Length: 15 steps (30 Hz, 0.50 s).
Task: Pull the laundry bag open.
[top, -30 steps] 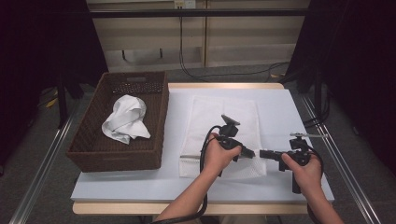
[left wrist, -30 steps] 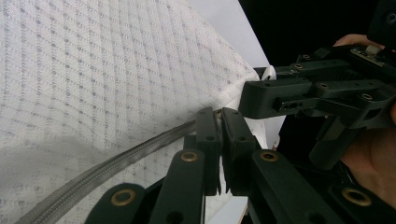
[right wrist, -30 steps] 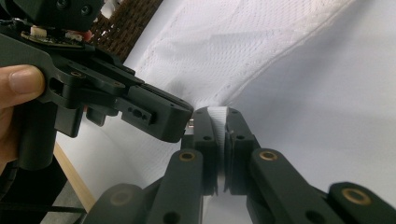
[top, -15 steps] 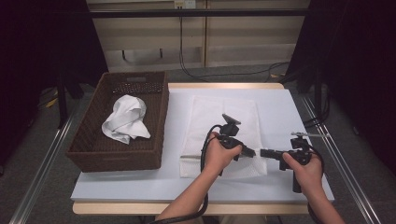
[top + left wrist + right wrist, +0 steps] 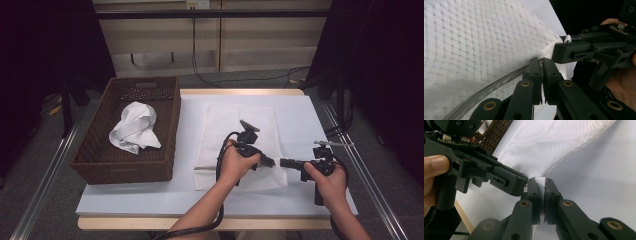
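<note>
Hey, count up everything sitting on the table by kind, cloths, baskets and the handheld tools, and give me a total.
White cloths: 2, a flat mesh cloth and a crumpled cloth in the basket
Dark brown woven baskets: 1
Black handheld tools: 2, left tool, right tool
Total: 5

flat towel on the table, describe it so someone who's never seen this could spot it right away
On the pale table, right of the brown wicker basket, a white mesh towel lies spread flat. The left tool and right tool are both shut on its near right corner. Its neighbour, the other white cloth, sits crumpled inside the basket, while this one is smoothed out on the table.
</note>
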Motion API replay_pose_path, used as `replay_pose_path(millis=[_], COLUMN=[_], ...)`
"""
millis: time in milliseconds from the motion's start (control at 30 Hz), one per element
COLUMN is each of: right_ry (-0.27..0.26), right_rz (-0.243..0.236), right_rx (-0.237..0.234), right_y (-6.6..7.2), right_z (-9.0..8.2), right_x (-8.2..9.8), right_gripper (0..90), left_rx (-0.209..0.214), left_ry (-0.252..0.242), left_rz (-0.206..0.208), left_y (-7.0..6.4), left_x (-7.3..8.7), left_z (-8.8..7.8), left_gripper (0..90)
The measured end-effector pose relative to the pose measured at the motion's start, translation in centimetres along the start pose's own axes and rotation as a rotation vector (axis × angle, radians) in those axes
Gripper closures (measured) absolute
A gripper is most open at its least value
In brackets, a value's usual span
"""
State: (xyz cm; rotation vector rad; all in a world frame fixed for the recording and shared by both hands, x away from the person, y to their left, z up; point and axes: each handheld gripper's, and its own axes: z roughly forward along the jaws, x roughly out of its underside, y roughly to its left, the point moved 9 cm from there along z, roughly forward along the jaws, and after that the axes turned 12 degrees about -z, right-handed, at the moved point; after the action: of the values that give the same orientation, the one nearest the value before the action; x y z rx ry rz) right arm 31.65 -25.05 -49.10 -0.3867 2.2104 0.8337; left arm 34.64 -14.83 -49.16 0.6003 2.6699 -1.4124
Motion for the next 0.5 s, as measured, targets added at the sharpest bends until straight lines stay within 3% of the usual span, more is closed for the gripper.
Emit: replay_pose_path(millis=[167, 367, 400, 467, 500], right_ry=[0.015, 0.015, 0.016, 0.017, 0.015], right_rz=[0.016, 0.010, 0.010, 0.004, 0.001], right_rx=[-0.008, -0.015, -0.016, -0.003, 0.013], right_y=[-0.04, 0.09, 0.11, 0.02, -0.23], right_z=[0.08, 0.04, 0.06, 0.03, -0.14], right_x=[0.27, 0.33, 0.34, 0.31, 0.24], right_gripper=[86.4, 86.7, 86.8, 87.0, 87.1], left_rx=[0.022, 0.024, 0.019, -0.037, -0.017], left_ry=[0.005, 0.014, 0.015, -0.008, 0.001], left_rz=[-0.029, -0.032, -0.031, -0.028, -0.035], left_y=[0.22, 0.32, 0.35, 0.80, 1.01], left_x=[0.14, 0.31, 0.30, 0.11, 0.17], left_z=[0.02, -0.21, -0.25, -0.42, -0.72], left_gripper=[86.8, 86.8, 86.8, 86.8, 86.8])
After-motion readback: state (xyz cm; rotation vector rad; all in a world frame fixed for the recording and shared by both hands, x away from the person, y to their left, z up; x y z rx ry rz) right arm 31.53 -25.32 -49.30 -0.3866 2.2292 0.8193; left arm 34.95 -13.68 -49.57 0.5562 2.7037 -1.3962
